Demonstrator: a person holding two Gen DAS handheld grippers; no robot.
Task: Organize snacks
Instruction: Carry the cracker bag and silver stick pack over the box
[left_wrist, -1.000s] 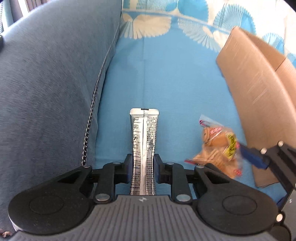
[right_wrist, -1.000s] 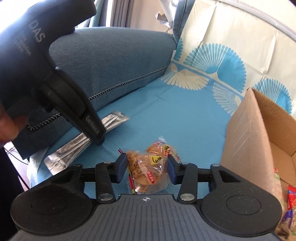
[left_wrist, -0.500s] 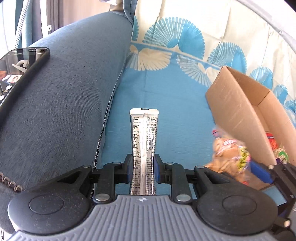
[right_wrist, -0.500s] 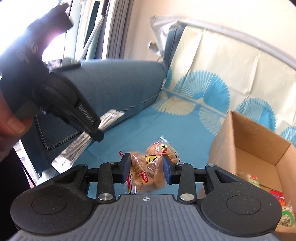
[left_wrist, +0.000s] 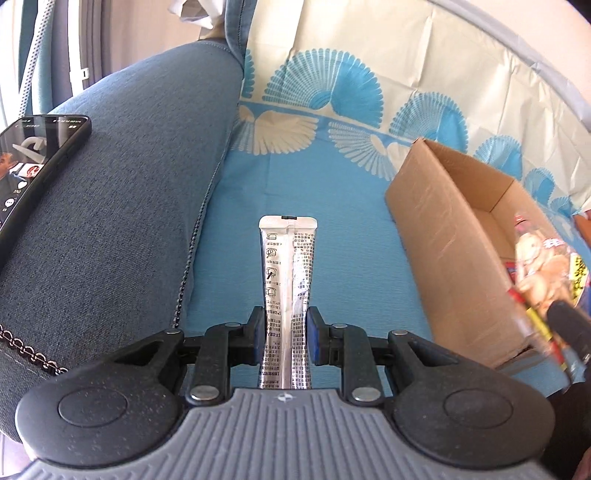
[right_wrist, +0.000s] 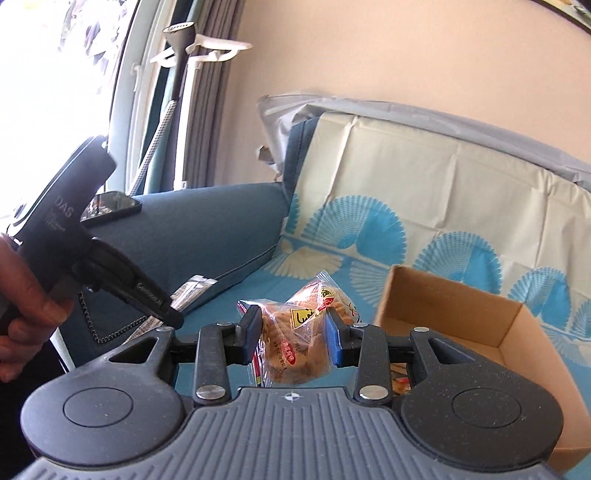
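left wrist view – silver sachet (left_wrist: 287, 280) print, right wrist view – window (right_wrist: 55, 92)

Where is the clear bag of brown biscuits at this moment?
The clear bag of brown biscuits is clamped in the right gripper, just left of the open cardboard box; in the left wrist view it hangs over the box at far right.
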